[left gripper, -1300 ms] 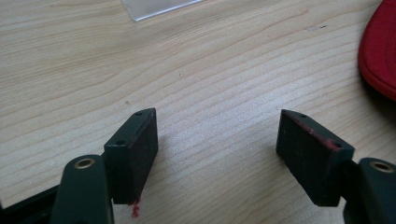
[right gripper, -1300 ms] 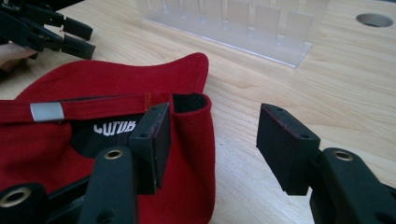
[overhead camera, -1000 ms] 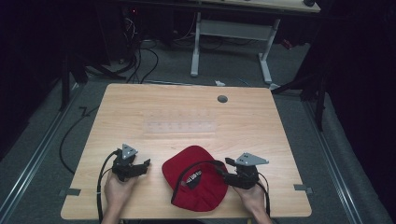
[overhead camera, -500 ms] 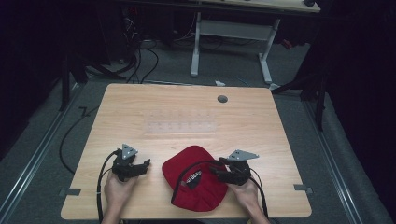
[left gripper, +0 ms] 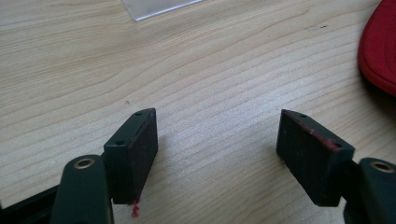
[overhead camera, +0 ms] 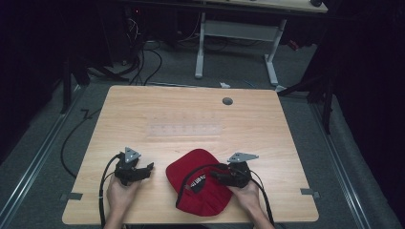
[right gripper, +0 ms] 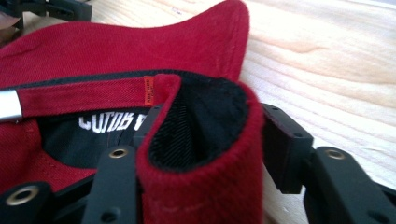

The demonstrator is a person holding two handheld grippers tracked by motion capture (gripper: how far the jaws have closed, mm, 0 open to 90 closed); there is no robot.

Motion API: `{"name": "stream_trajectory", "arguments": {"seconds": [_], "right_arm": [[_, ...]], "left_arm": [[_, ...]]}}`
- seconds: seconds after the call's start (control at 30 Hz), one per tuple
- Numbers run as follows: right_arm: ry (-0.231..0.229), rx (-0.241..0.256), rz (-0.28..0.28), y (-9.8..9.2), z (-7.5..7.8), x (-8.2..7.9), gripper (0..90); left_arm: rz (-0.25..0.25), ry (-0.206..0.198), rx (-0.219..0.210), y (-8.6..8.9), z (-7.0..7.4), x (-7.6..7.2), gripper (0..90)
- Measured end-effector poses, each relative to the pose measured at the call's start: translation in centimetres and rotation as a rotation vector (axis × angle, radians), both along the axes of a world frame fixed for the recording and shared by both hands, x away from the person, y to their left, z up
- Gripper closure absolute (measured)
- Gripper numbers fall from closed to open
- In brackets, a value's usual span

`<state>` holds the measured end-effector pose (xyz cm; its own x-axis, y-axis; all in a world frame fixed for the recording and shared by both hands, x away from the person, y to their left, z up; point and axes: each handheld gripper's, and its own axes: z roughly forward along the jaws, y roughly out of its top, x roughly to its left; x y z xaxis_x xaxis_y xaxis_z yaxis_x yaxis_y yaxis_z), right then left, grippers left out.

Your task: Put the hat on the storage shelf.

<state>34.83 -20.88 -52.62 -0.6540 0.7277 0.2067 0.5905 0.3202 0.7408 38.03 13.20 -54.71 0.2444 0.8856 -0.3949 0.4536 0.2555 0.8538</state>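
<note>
A red cap (overhead camera: 198, 183) lies upside down near the table's front edge, its black lining and white lettering showing. My right gripper (overhead camera: 217, 177) is shut on the cap's rim at its right side. In the right gripper view a fold of the red cap (right gripper: 205, 154) is pinched between the jaws, with an orange tag on the inner band. My left gripper (overhead camera: 145, 169) rests on the wood to the left of the cap, open and holding nothing. In the left gripper view, bare table lies between the fingers (left gripper: 135, 149) and the cap's edge (left gripper: 378, 51) shows at the far right.
The wooden table (overhead camera: 191, 119) has a clear plastic sheet (overhead camera: 184, 130) at its middle and a round cable hole (overhead camera: 227, 101) at the back right. Cables and desk legs stand on the dark floor beyond. The table's front edge is just below both hands.
My right gripper has shifted left onto the cap's rim and lifted a fold of it. The left gripper has stayed still.
</note>
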Motion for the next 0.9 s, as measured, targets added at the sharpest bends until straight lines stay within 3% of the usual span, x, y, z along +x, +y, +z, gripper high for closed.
{"name": "stream_trajectory", "arguments": {"seconds": [0.17,0.37,0.5,0.9], "right_arm": [[0.029,-0.011,0.025,0.2,-0.44,0.18,57.5],[0.01,-0.033,0.064,0.33,-0.53,0.08,75.4],[0.006,-0.035,0.075,0.3,-0.47,0.02,81.8],[-0.001,0.014,0.067,-0.13,0.39,-0.35,84.9]], "left_arm": [[0.0,0.0,0.0,0.0,0.0,0.0,29.5],[0.005,-0.004,0.003,-0.06,-0.02,-0.04,29.3],[0.005,-0.003,0.003,-0.06,-0.02,-0.04,29.2],[0.004,0.001,0.003,-0.11,-0.03,-0.06,26.9]]}}
